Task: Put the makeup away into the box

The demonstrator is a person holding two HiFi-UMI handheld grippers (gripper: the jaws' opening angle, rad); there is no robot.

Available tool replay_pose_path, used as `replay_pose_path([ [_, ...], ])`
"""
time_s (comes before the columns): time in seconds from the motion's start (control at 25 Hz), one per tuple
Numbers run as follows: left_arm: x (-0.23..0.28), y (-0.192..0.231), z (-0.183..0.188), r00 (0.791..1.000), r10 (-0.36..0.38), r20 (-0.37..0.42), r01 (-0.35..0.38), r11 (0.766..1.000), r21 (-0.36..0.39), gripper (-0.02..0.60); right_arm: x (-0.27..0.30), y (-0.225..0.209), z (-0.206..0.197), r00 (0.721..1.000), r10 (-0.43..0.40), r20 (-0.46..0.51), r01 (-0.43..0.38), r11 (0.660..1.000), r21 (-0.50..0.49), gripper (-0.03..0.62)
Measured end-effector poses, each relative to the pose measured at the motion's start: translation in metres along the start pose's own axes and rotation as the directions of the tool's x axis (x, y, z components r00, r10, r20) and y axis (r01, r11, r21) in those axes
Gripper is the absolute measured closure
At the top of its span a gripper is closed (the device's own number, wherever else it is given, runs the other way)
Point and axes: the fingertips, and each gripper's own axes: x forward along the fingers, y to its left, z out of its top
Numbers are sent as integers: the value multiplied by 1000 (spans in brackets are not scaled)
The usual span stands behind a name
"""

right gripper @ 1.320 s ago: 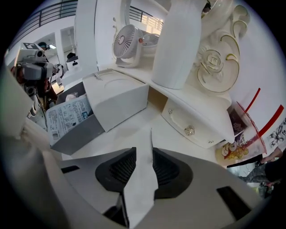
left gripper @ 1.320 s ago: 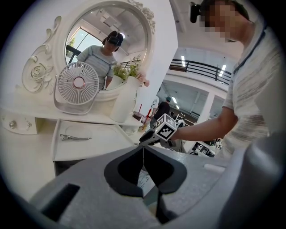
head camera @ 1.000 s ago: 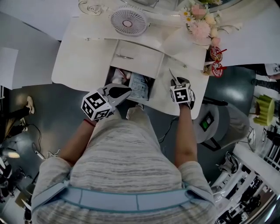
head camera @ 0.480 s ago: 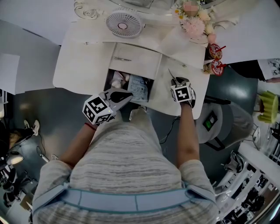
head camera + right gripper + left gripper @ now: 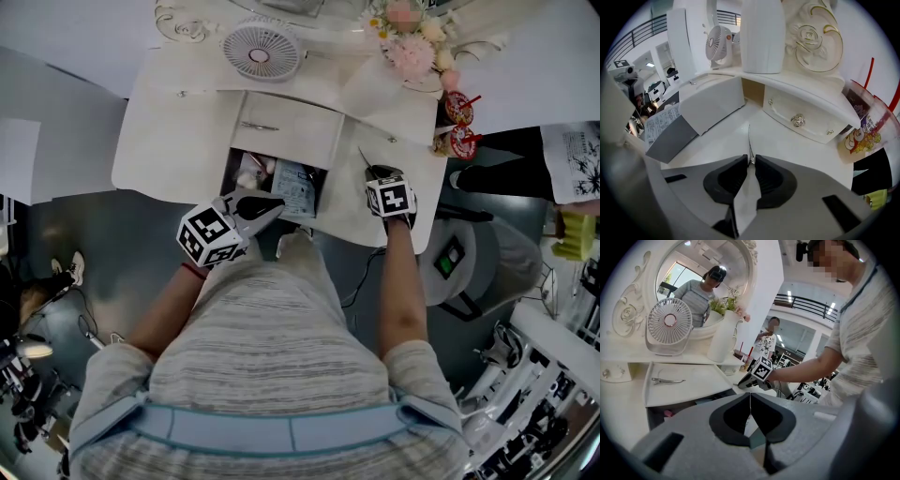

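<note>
A thin silver hair clip (image 5: 749, 137) lies on the white vanity top (image 5: 178, 141), right of the open box (image 5: 246, 187). My right gripper (image 5: 750, 161) points steeply down at it; its jaws have just been closing and now pinch the clip's near end. In the head view the right gripper (image 5: 371, 170) is at the table's front right. My left gripper (image 5: 273, 202) hovers at the box's front edge, shut and empty (image 5: 750, 403). The box holds a printed packet (image 5: 295, 187) and small items. A second hair clip (image 5: 668, 380) rests on the white panel behind the box.
A small white fan (image 5: 261, 49) and a flower vase (image 5: 412, 52) stand at the back under the mirror (image 5: 701, 282). Two red-printed cups (image 5: 459, 131) sit at the right edge. A small drawer with a knob (image 5: 799, 120) is beyond the clip. A stool (image 5: 459, 262) stands to the right.
Both grippers stay where they were; the head view has shifted slightly, so the table sits a little higher in the picture.
</note>
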Motion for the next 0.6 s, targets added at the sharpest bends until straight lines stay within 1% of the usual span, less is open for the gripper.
replay_pose_path([
  [0.6,-5,3,3,1000,10,26,-10,1000,-4,569,0,3,0,998,-42,-46,40,998,-46,543],
])
